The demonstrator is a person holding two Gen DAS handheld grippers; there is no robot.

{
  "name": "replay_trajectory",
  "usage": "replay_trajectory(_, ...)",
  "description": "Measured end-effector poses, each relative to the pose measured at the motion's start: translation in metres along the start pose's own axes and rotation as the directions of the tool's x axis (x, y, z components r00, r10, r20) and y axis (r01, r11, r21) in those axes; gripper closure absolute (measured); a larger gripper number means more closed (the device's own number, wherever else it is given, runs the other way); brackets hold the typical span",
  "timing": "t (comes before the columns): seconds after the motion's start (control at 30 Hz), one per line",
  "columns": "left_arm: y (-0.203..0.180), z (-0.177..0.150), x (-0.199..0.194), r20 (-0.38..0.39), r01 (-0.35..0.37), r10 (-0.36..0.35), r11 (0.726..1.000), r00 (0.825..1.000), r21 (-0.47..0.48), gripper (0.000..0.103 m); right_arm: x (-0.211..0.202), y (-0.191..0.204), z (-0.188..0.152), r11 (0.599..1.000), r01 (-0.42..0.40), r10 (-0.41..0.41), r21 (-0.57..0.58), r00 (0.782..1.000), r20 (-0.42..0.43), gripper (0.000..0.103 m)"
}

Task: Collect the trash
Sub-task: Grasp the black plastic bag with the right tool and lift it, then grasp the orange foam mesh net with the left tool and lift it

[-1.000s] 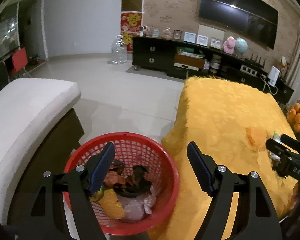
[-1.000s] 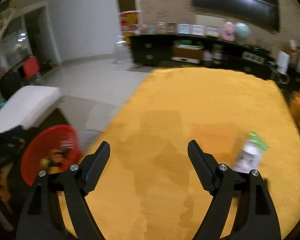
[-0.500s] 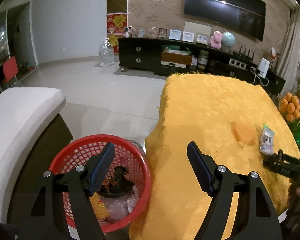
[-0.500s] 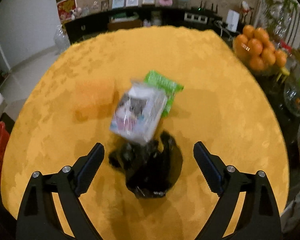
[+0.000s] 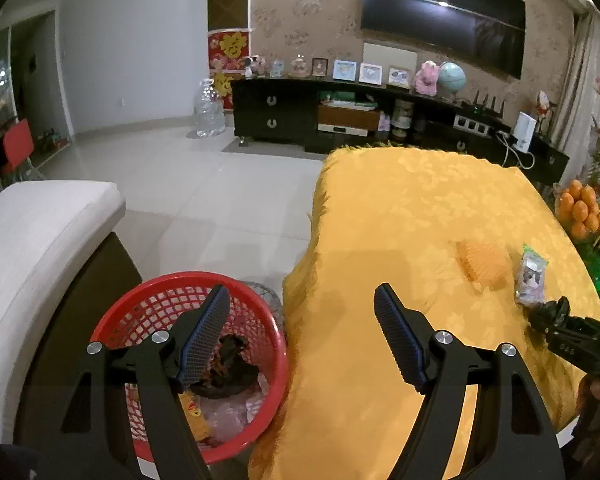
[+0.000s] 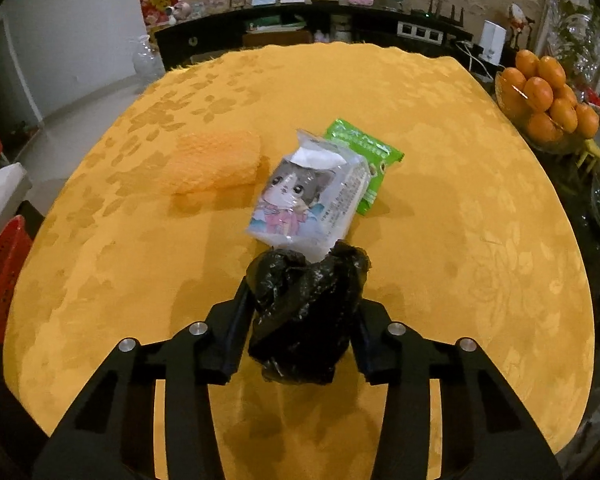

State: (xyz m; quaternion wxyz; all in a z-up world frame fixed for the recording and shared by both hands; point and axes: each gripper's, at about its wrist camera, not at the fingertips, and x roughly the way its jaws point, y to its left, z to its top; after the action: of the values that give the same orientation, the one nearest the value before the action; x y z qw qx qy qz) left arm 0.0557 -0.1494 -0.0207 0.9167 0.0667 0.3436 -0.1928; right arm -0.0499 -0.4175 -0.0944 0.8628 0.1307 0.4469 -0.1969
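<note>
The right gripper (image 6: 306,312) is closing its jaws on a crumpled black plastic bag (image 6: 306,312) near the front edge of the yellow-clothed table (image 6: 440,128), touching a cat-printed tissue packet (image 6: 308,200). The left gripper (image 5: 302,336) hangs with jaws apart and empty above a red mesh trash basket (image 5: 148,304) beside the table's left edge.
</note>
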Motion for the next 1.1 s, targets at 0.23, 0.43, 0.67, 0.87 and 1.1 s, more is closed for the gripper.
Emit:
replay_trajectory(0.23, -0.016, 0.001, -0.002, 0.028, 0.027, -0.028, 0.999, 0.999, 0.04, 0.031, -0.031, 0.004, 0.007, 1.0, -0.016, 0.016, 0.004, 0.997, 0.079, 0.061)
replay_trajectory(0.43, -0.031, 0.004, 0.007, 0.017, 0.105, -0.105, 0.994, 0.994, 0.013, 0.023, -0.051, -0.002, 0.012, 0.999, -0.025, 0.02, 0.038, 0.993, 0.119, 0.061)
replay_trajectory(0.67, -0.064, 0.01, 0.029, -0.018, 0.143, -0.142, 0.988, 0.99, 0.058, 0.021, -0.064, -0.014, 0.017, 0.995, -0.035, 0.02, 0.095, 0.988, 0.152, 0.061)
replay_trajectory(0.87, -0.105, 0.022, 0.052, -0.041, 0.198, -0.194, 0.971, 0.98, 0.136, 0.021, -0.071, -0.021, 0.021, 0.991, -0.05, 0.028, 0.125, 0.985, 0.169, 0.061)
replay_trajectory(1.1, -0.152, 0.029, 0.087, -0.093, 0.287, -0.273, 0.937, 0.957, 0.2, 0.021, -0.072, -0.027, 0.024, 0.987, -0.058, 0.033, 0.15, 0.985, 0.168, 0.061)
